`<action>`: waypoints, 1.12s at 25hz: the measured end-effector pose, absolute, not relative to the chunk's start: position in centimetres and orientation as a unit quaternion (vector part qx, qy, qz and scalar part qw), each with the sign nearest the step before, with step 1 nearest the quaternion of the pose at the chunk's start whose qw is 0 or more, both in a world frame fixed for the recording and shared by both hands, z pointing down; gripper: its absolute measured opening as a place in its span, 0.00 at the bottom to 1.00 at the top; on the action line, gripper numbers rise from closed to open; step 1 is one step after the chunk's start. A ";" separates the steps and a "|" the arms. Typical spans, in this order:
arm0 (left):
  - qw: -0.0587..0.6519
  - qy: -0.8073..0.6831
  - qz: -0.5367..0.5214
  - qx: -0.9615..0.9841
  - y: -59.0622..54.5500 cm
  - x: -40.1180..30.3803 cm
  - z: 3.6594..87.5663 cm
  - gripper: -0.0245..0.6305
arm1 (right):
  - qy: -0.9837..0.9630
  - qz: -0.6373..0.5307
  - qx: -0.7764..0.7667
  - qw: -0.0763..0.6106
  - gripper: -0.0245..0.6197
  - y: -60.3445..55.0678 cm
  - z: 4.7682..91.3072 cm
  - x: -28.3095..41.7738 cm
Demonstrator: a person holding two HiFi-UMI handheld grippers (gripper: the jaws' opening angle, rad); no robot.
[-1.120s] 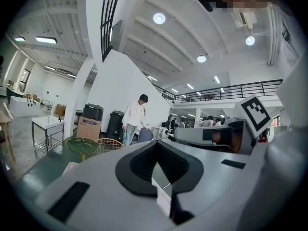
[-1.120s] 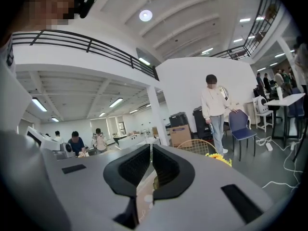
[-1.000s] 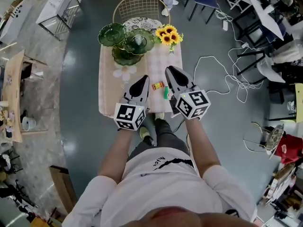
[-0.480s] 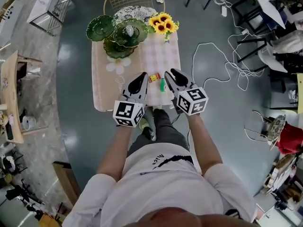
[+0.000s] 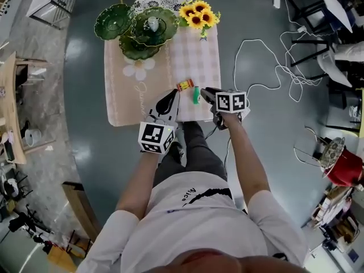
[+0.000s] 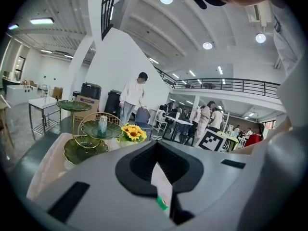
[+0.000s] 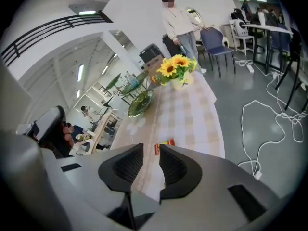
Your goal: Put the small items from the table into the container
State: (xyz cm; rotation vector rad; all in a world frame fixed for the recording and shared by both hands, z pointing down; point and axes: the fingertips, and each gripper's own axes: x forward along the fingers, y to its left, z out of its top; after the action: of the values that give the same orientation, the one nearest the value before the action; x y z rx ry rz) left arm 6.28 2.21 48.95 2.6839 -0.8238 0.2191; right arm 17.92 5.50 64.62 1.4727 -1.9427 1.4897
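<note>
So the right gripper (image 5: 206,91) has its jaws apart with nothing in the gap. From the right gripper view you just see checked cloth through it, and the little red-and-yellow item (image 7: 167,142) sits on the cloth right past the tips. From the head view the green item (image 5: 195,94) lies just beside those tips, on the side toward the left gripper, and the red-and-yellow one is a bit further up the surface (image 5: 125,95), close to the green one but not touching it.

The left gripper (image 5: 172,95) has its jaws pretty much together. There's only a thin slit, and through it you can see a sliver of cloth and a bit of the green item. It isn't holding anything, and both small items lie off to its right near the front edge.

Container-wise, the green leaf-dish stand (image 5: 116,21) is at the far left corner of the surface, well apart from the two items. One small pale bottle (image 5: 152,23) stands upright on the middle dish. I can't make out anything else in the dishes from here. The sunflowers (image 5: 199,15) are at the far right corner next to it.

Compared to a second ago, both grippers have dropped toward the surface, the right one a lot more. It has also rolled over and now points in at the green item, and its jaws are wider apart than they were. The items, stand and flowers sit on the cloth same as before.
</note>
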 end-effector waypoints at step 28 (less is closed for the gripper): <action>0.197 -0.319 0.117 0.919 -0.5 5.7 54.2 0.05 | -0.554 0.671 0.415 0.268 0.23 3.7 80.1 17.9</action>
State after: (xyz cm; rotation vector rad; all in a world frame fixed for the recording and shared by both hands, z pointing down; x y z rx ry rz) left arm 5.72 -0.52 54.24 2.5737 -0.8935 0.3285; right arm 17.85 3.72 80.12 1.1190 -1.4939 1.8096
